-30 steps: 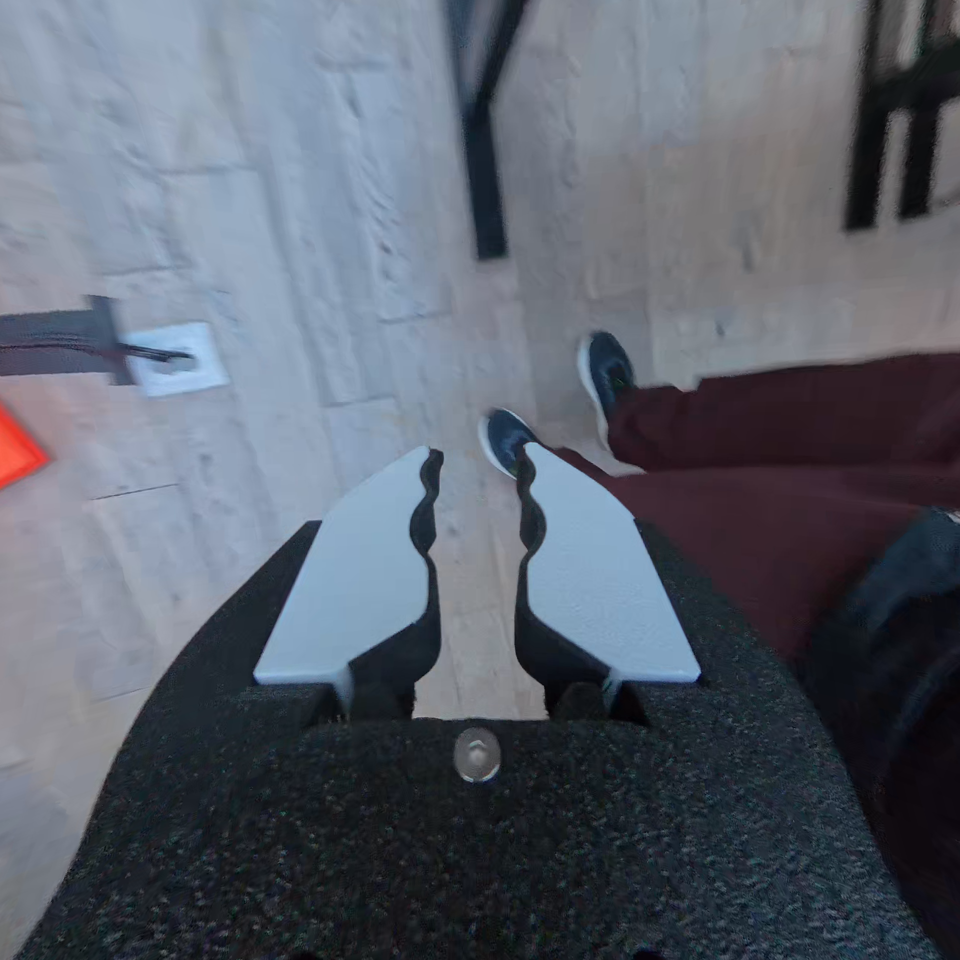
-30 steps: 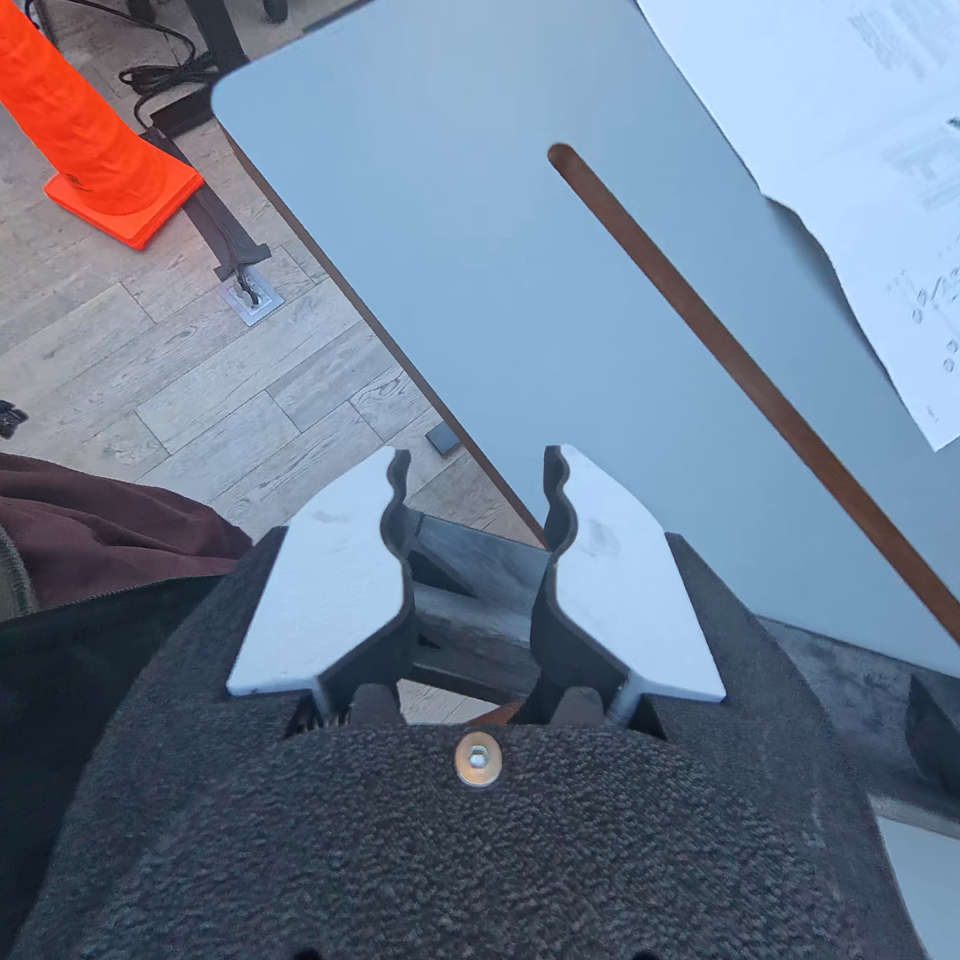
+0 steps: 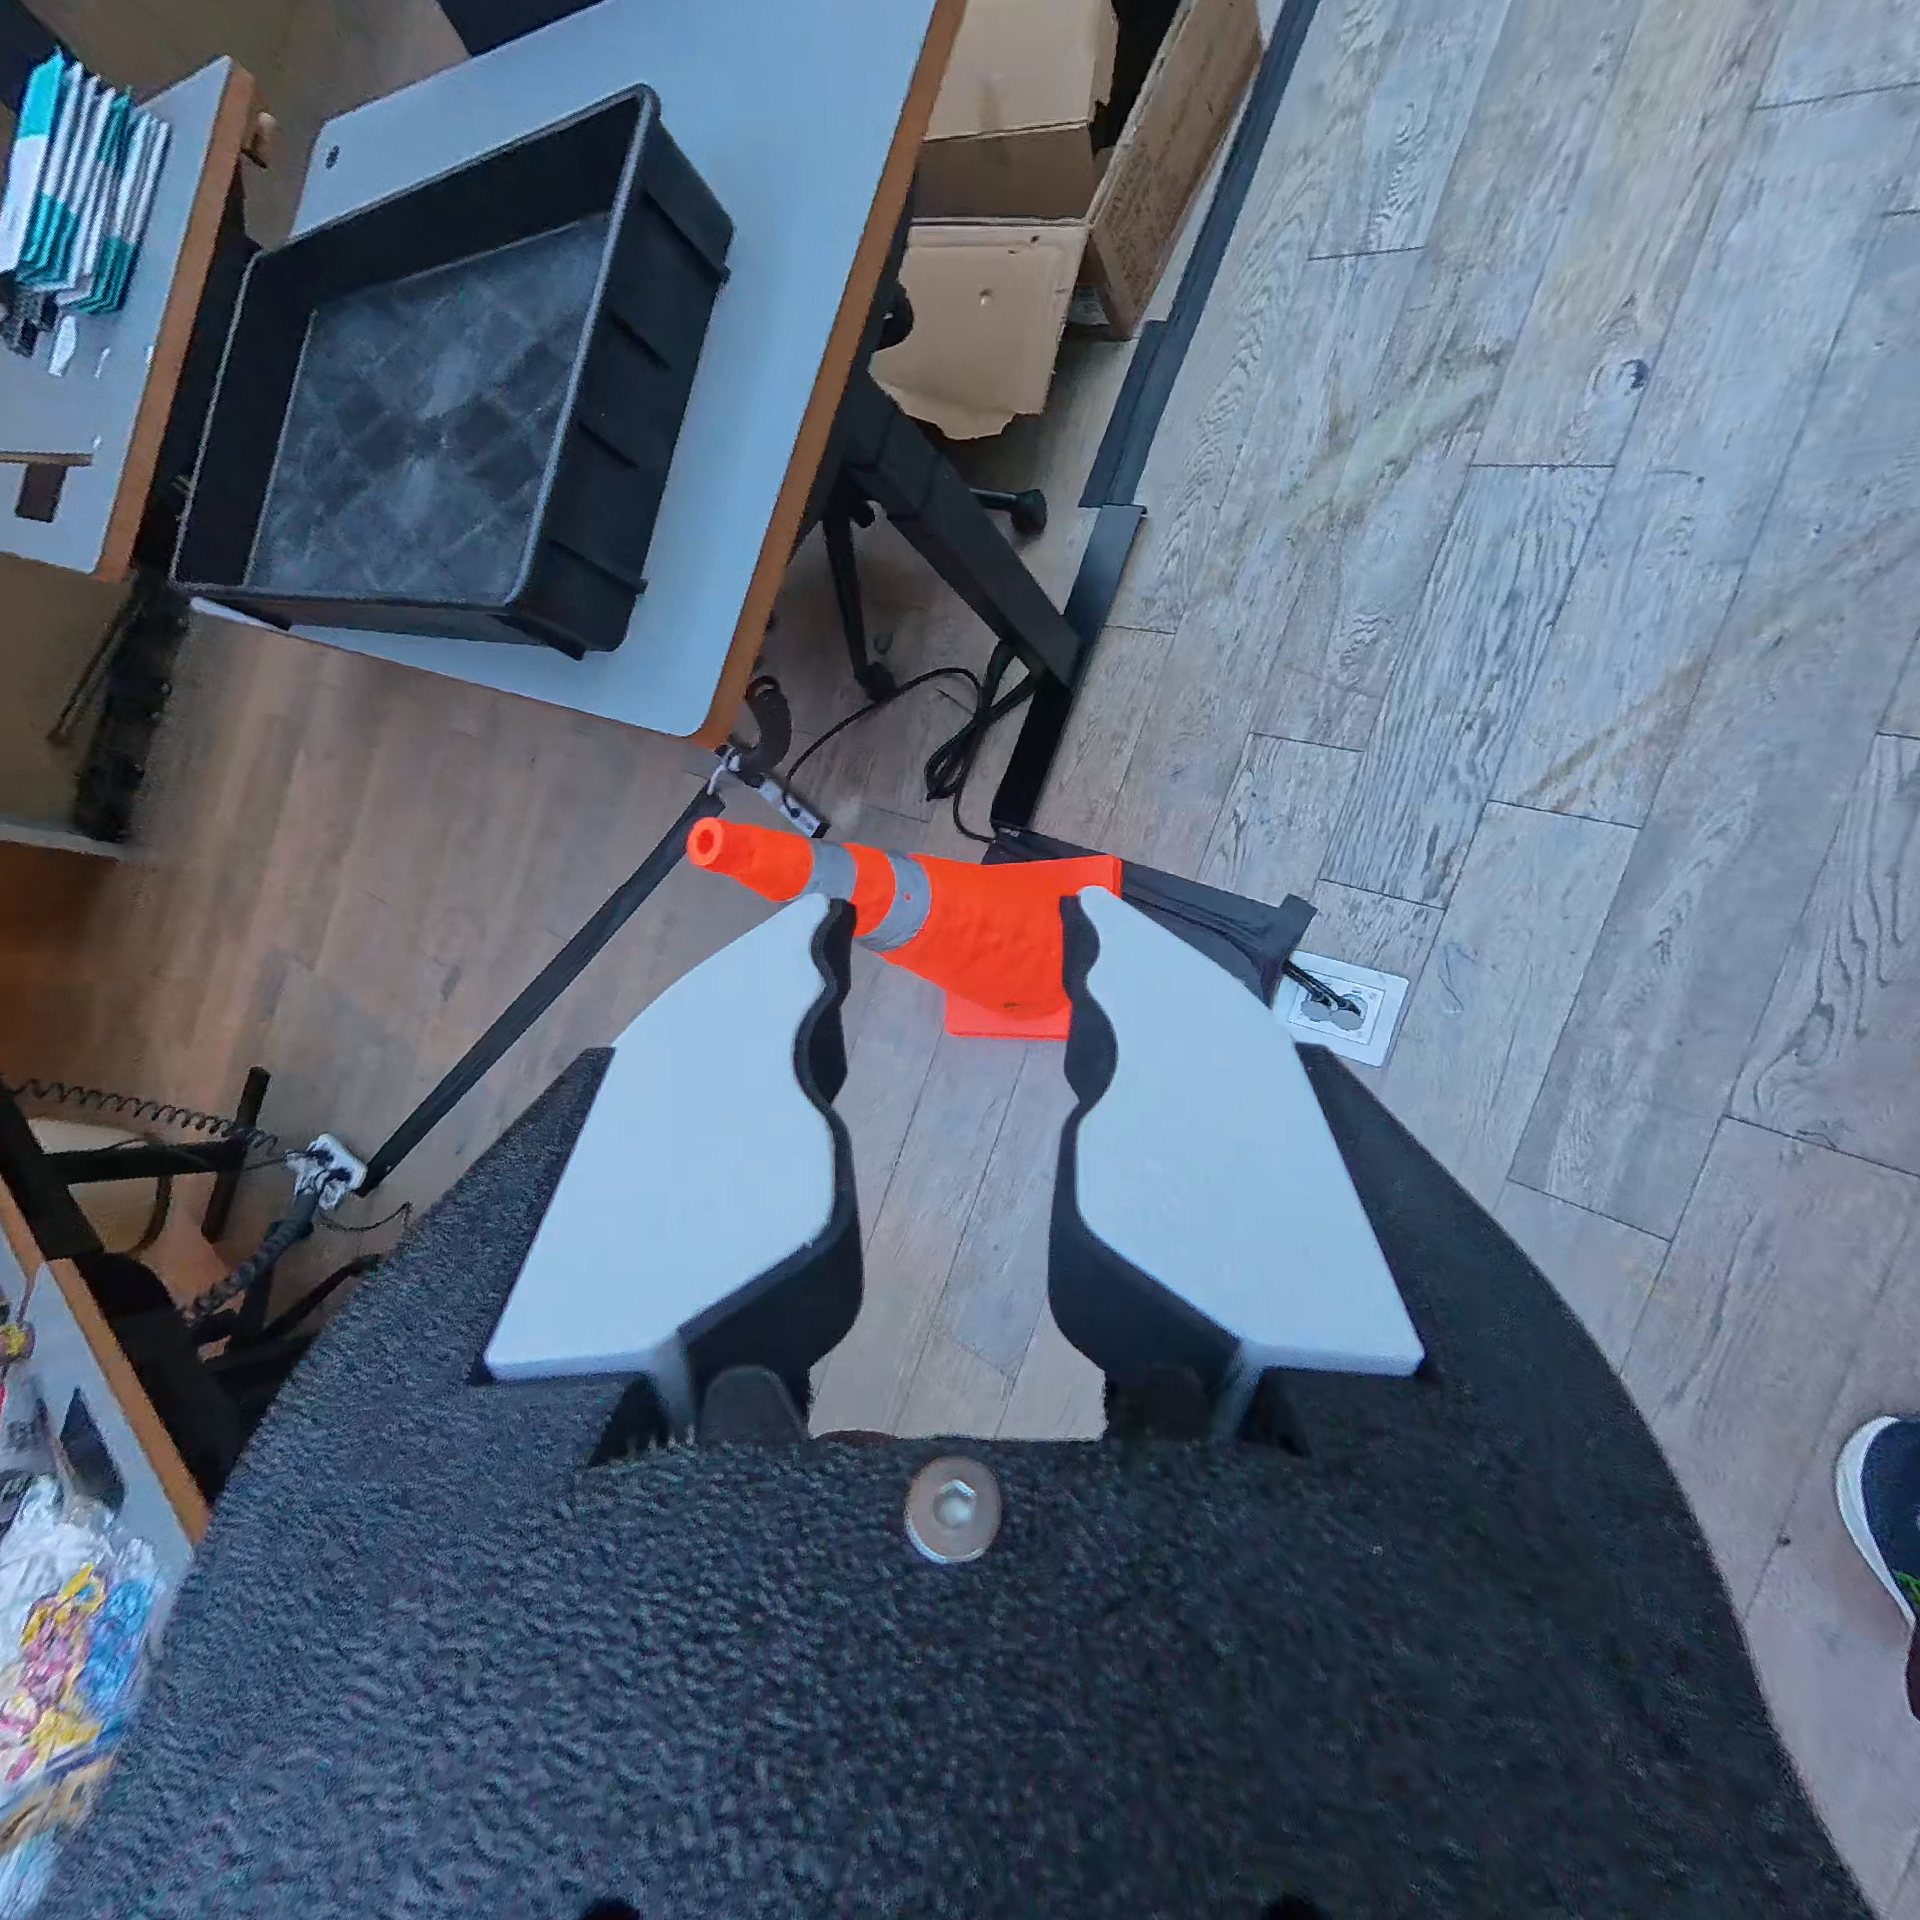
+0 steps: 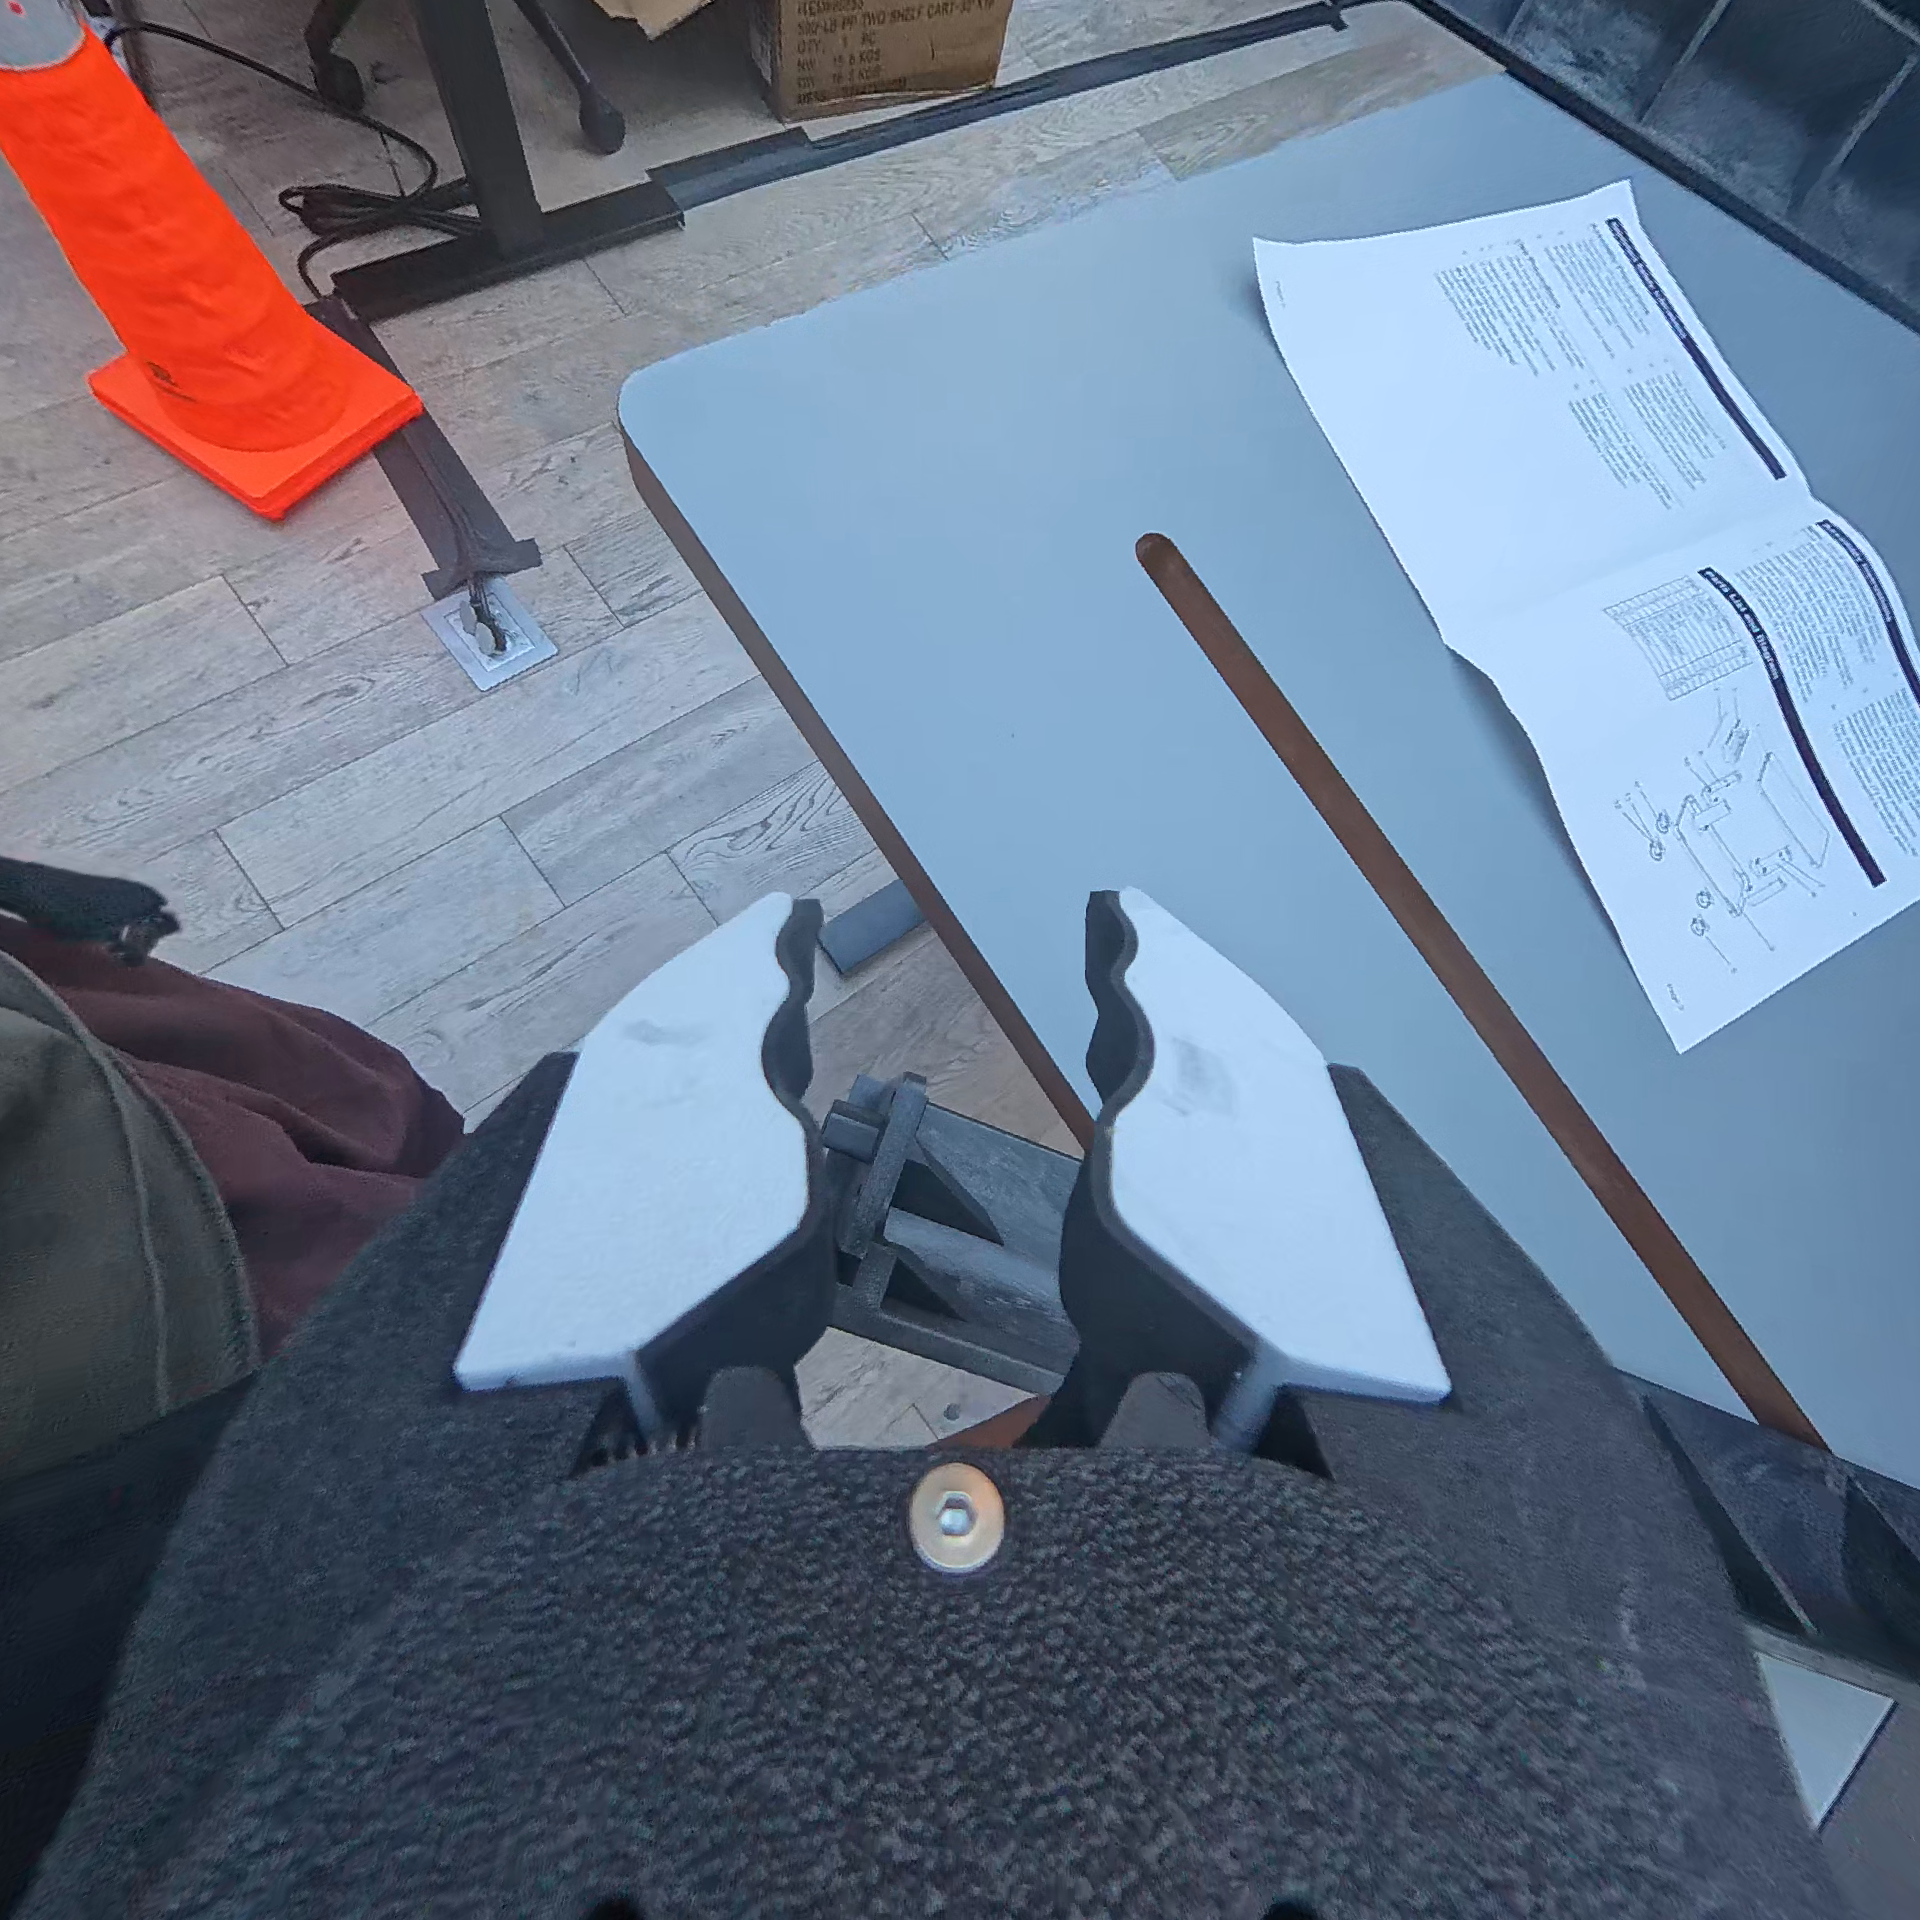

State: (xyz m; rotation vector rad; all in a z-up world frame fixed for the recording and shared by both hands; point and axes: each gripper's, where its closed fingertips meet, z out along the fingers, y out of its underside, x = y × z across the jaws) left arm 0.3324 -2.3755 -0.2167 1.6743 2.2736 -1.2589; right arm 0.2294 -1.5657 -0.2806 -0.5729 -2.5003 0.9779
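Observation:
My left gripper [image 3: 951,920] is open and empty, held in the air above the wooden floor, pointing toward an orange traffic cone [image 3: 935,914]. My right gripper [image 4: 945,914] is open and empty, over the near edge of a grey table [image 4: 987,582]. A long brown slot [image 4: 1434,956] runs across that table. A printed paper sheet [image 4: 1621,582] lies on the table to the right of the slot. A dark plastic part [image 4: 935,1226] sits below and between the right gripper's fingers.
A black empty bin [image 3: 436,384] rests on another grey table [image 3: 779,260]. Cardboard boxes [image 3: 1049,208], black table legs and cables [image 3: 956,748] stand on the floor. A floor socket [image 3: 1345,1006] is by the cone. The cone [image 4: 177,281], a person's leg [image 4: 260,1091] and a shoe [image 3: 1886,1507] show. About 80 cm separates my left fingertips from my right. The right tips stand about 25 cm off the long brown slot [image 4: 1434,956].
The left gripper has swung from the person's legs and bare floor toward the cone and tables, and its jaws stand wider. The right gripper has pulled back a little from the table.

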